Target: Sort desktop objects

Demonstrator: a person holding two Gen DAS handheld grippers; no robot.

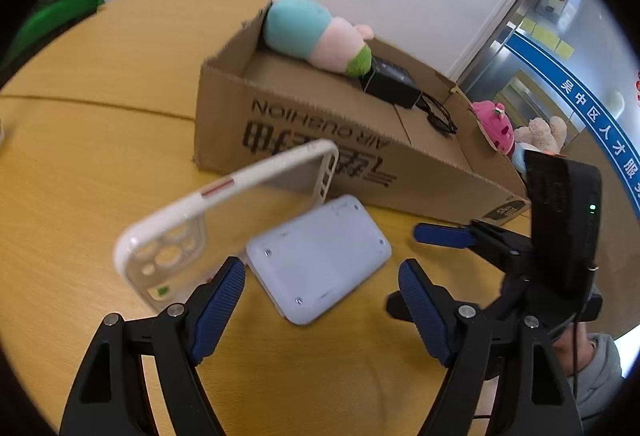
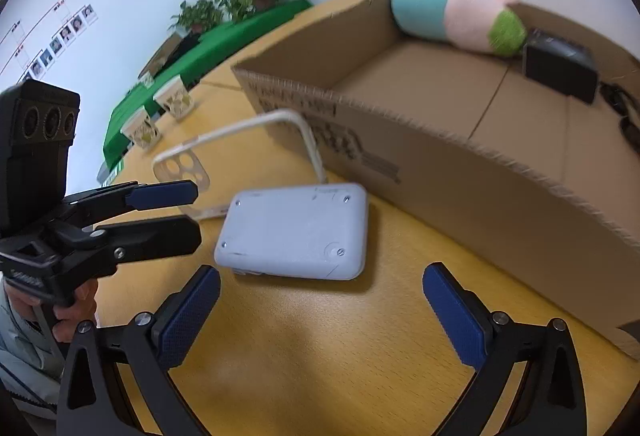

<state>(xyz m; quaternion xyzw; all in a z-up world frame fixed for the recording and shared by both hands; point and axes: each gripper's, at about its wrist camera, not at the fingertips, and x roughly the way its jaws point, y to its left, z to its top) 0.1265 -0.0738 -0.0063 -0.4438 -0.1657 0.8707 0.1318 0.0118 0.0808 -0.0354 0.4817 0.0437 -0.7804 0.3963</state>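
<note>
Pale grey device face-down, screws up

My left wrist camera looks down close over the grey device toward the cardboard box; my right one faces it from the opposite side. Both share these.

The big cardboard box has "AIR CUSHION" printed upside down on its side. A blue band on the glass has white Chinese words.
</note>
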